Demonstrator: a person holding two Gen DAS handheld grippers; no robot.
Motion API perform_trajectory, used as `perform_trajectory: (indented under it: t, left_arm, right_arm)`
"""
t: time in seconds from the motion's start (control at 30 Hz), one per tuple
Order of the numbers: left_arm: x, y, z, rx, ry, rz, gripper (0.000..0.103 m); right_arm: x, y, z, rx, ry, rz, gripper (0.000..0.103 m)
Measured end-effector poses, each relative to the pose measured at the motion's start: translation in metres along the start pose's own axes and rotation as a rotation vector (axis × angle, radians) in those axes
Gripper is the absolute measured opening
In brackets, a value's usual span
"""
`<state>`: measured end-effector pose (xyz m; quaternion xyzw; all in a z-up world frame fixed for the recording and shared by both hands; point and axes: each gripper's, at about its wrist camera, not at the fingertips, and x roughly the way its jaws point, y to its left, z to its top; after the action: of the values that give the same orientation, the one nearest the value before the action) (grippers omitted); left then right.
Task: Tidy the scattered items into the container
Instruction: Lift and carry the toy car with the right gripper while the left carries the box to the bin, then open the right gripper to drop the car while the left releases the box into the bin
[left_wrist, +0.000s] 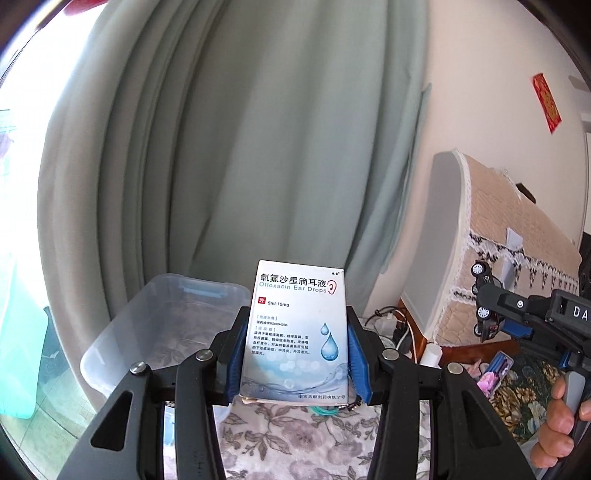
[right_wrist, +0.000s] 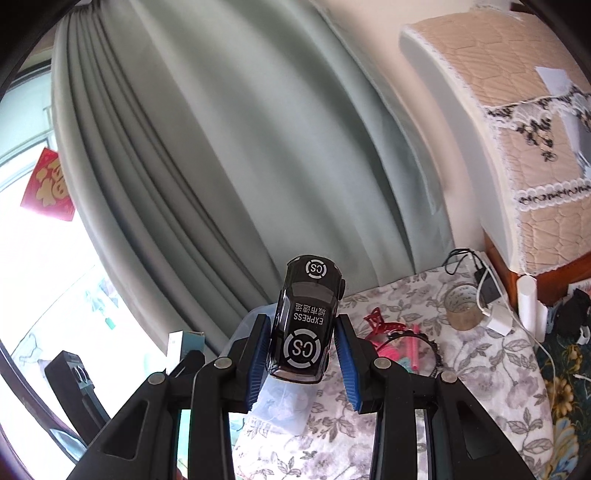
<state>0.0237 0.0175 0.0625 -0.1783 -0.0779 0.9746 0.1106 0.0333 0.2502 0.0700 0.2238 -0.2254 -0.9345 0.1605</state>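
The clear plastic container (left_wrist: 162, 332) stands on the flowered cloth (left_wrist: 325, 443) in front of the grey-green curtain (left_wrist: 258, 147); seen through its walls, the floor of the tub shows only the cloth's pattern, with no item visible inside it. Just to its right and raised off the cloth, the white ear-drops box (left_wrist: 297, 328) is held upright, label toward the camera, pinched on both sides by the blue pads of the left gripper (left_wrist: 295, 354). Farther right, the right gripper (right_wrist: 301, 354) carries a black toy car (right_wrist: 306, 325) marked "EXPRESS", nose pointing away; its left pad presses the car's side, while a thin gap seems to show at the right pad, though the car hangs in the air between them. From the right wrist view a corner of the container (right_wrist: 280, 402) lies below the car. Still on the cloth beyond are a red hair clip (right_wrist: 380, 325), a black scalloped headband (right_wrist: 424, 341) and pink straw-like pieces (right_wrist: 413, 347), with a glass jar (right_wrist: 461, 306) and a white charger (right_wrist: 498, 321) near the wooden cabinet
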Motion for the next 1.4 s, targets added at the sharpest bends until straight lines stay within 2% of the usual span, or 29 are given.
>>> perform_trajectory:
  t: [0.37, 0.73, 0.93, 1.4]
  left_arm:
    - [-0.004, 0.063, -0.004, -0.123, -0.016, 0.069, 0.049]
    - [0.018, 0.131, -0.026, -0.243, 0.043, 0.133, 0.049]
    - [0.031, 0.151, -0.037, -0.271, 0.066, 0.131, 0.049]
    - [0.059, 0.182, -0.054, -0.324, 0.127, 0.109, 0.049]
  right_arm:
    - [0.047, 0.054, -0.021, -0.117, 0.106, 0.042, 0.038]
    - [0.119, 0.087, -0.061, -0.205, 0.288, 0.067, 0.038]
    - [0.156, 0.09, -0.075, -0.224, 0.37, 0.06, 0.038]
    - [0.21, 0.107, -0.098, -0.284, 0.478, 0.057, 0.039]
